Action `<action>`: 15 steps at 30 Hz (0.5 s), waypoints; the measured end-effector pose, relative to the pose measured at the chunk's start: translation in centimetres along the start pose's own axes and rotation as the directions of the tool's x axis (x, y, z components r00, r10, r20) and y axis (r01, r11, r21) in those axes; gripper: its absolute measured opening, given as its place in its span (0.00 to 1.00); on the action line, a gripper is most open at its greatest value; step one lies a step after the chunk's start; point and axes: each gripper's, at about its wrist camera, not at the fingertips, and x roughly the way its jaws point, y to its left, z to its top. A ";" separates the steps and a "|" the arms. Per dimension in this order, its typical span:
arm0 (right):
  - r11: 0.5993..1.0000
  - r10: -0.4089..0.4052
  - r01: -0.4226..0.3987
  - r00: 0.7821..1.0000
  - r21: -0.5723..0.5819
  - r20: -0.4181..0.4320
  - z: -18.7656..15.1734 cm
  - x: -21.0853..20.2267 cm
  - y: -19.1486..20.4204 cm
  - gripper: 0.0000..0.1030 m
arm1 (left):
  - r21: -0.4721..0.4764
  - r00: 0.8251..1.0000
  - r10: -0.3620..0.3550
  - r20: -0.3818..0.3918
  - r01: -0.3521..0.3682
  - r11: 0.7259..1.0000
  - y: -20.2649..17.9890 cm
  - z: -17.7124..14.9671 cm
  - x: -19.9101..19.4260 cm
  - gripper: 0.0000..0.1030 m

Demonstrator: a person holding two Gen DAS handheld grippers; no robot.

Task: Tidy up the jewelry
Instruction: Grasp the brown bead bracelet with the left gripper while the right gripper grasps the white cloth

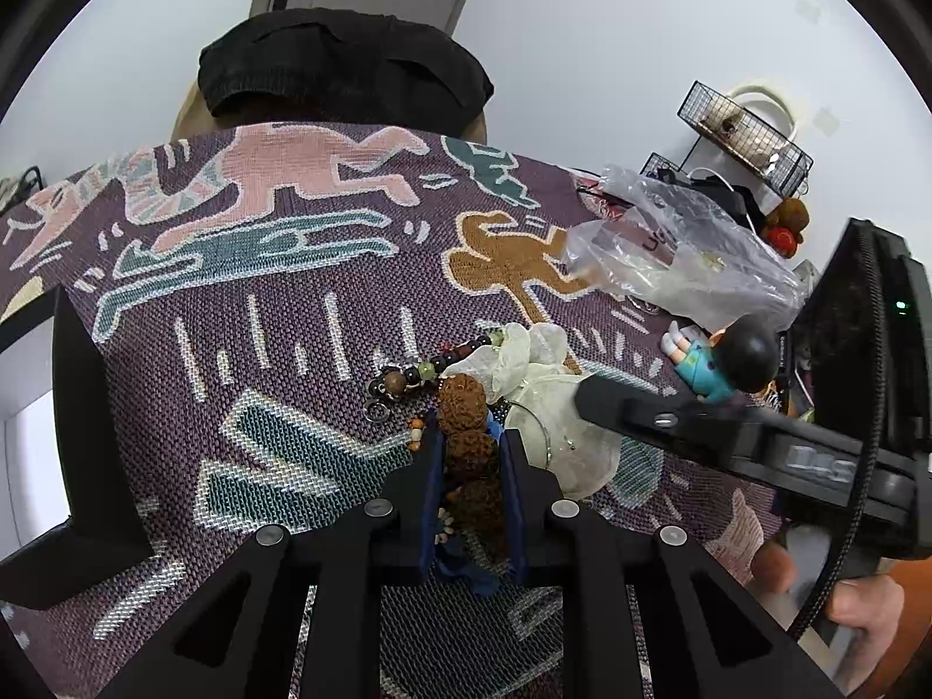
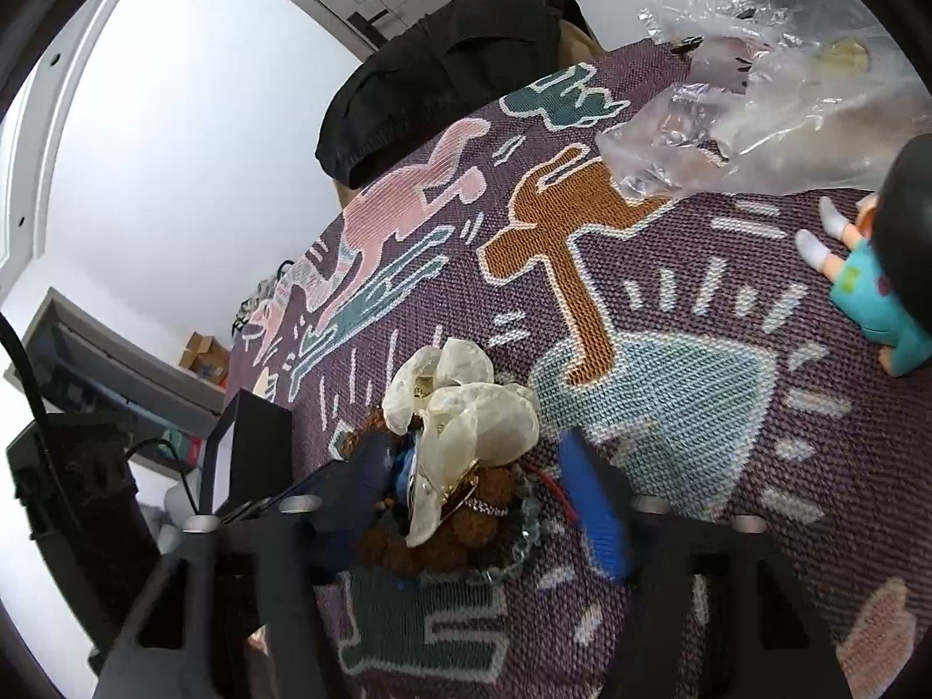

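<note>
Patterned woven cloth [image 1: 279, 303] covers the worktop, with a white wall and a door behind.

Left wrist view: my left gripper [image 1: 469, 448] is clamped on a strand of large brown textured beads [image 1: 466, 425]; the blue pads press both sides of it, so the jaws are nearly together. The strand belongs to a tangled heap that also includes a darker mixed-bead bracelet [image 1: 431, 364] and a crumpled pale organza pouch [image 1: 542, 384] with a thin wire hoop. I judge this grip anchors the heap so one piece can be separated. My right gripper's finger [image 1: 629, 402] reaches in from the right, over the pouch. A clear plastic bag [image 1: 670, 250] and a small doll [image 1: 722, 361] lie well apart, at the far right.

Right wrist view: my right gripper [image 2: 483, 495] straddles the heap, with the pouch [image 2: 466, 408] and brown beads [image 2: 460, 530] between its jaws. The jaws stand partly apart; the right blue pad [image 2: 594, 501] appears clear of the jewelry, though motion blur makes contact at the left pad uncertain. Nothing looks gripped there yet.
</note>
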 end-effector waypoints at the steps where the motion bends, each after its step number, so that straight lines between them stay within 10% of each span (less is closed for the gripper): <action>1: 1.000 0.010 -0.010 1.000 -0.002 -0.012 0.0 0.2 0.0 0.19 | 0.003 1.000 -0.002 0.002 0.002 1.000 0.0 0.0 -0.1 0.19; 3: 1.000 0.029 -0.029 1.000 -0.009 -0.007 0.1 0.1 0.0 0.04 | 0.006 1.000 -0.004 0.008 0.004 1.000 -0.1 0.1 -0.5 0.19; 15: 0.993 0.055 -0.035 0.984 -0.115 0.170 0.4 -6.3 2.8 0.02 | 0.036 0.997 -0.003 0.072 0.000 0.999 -0.9 0.7 -3.2 0.19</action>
